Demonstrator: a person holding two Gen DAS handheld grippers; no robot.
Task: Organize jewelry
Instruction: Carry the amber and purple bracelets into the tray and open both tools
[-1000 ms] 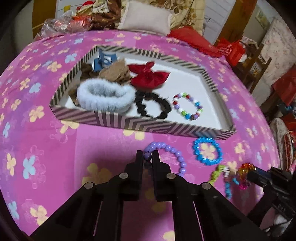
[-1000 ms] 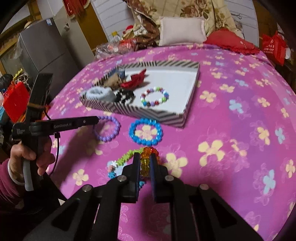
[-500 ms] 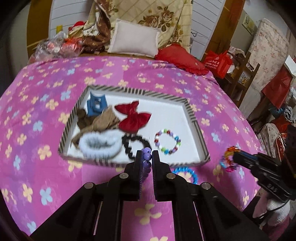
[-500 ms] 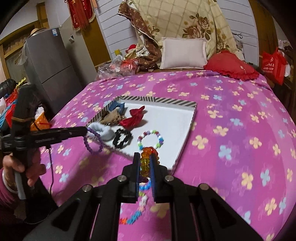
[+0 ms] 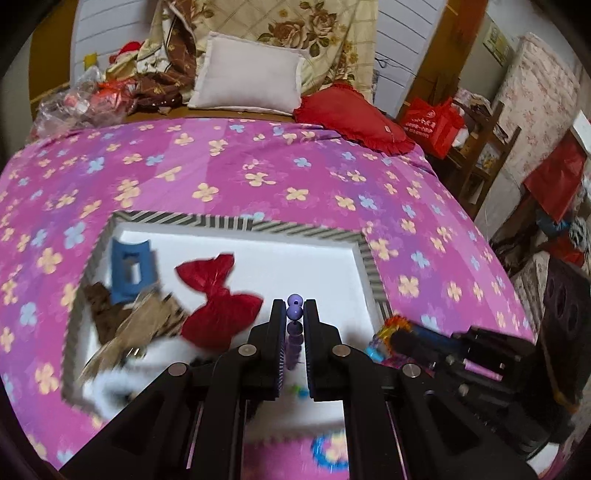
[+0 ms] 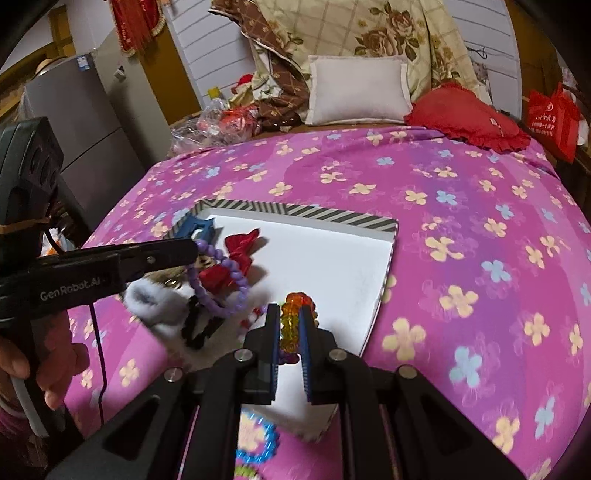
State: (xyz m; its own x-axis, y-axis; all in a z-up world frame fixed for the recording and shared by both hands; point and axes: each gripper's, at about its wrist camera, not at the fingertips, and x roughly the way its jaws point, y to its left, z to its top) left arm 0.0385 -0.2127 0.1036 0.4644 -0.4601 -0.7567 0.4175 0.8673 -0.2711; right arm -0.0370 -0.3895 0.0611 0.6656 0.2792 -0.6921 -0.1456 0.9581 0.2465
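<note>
1. Bed w/ pink floral cover fills most of both views.
2. White pillow at head end; red frilled cushion just beside it, to its right.
3. Rose-print quilt bunched behind pillow.
4. Clear plastic bag w/ red bits, far left corner of bed.
5. Red shopping bag off bed's right side, nr wooden shelf.
6. Grey fridge left of bed, in right-wrist view.

The purple bead bracelet hangs as a loop from the clamped left gripper, above the striped tray. The orange-and-yellow bead bracelet (translucent, faceted) stands pinched upright in the right gripper, over the tray's white floor.
</note>
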